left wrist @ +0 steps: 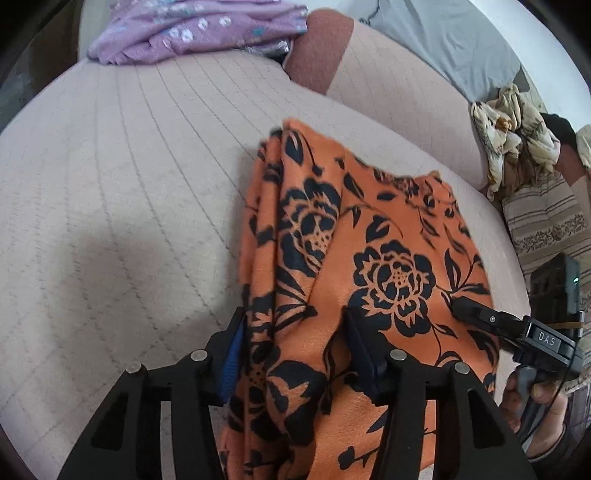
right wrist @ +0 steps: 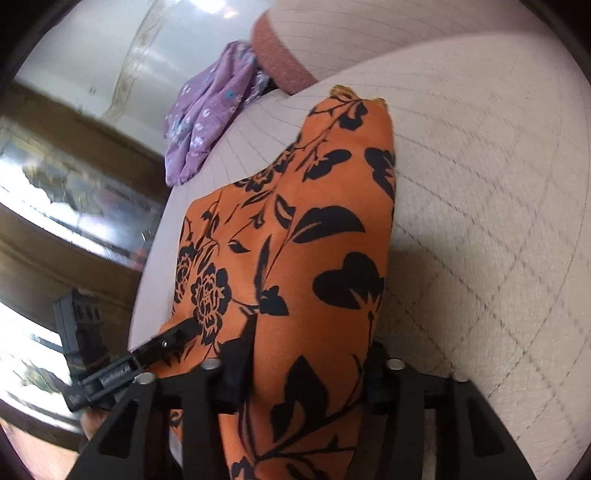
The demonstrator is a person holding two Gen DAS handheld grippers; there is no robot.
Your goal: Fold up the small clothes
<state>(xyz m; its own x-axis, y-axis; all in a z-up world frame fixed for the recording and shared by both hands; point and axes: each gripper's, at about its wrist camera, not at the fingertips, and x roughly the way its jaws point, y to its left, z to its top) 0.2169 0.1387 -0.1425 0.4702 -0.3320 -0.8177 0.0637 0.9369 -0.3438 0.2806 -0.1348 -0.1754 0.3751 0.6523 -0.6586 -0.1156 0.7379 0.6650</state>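
An orange garment with a black flower print (left wrist: 369, 240) lies bunched on the pale quilted bed cover (left wrist: 129, 184) and runs down between both pairs of fingers. My left gripper (left wrist: 295, 332) is shut on its left, layered edge, and the fabric fills the gap from pad to pad. My right gripper (right wrist: 310, 369) grips the same garment (right wrist: 325, 221) further right, with a raised ridge of fabric filling its jaws. One finger (left wrist: 469, 308) of the right gripper shows in the left wrist view, resting on the cloth. The pad faces are hidden by fabric.
A purple flowered cloth (left wrist: 192, 33) lies crumpled at the far side of the bed, beside a rust-coloured band (left wrist: 321, 48). A grey pillow (left wrist: 443, 33) and a heap of cream patterned cloth (left wrist: 517, 129) sit far right. A hand (left wrist: 524, 406) holds the right gripper's handle.
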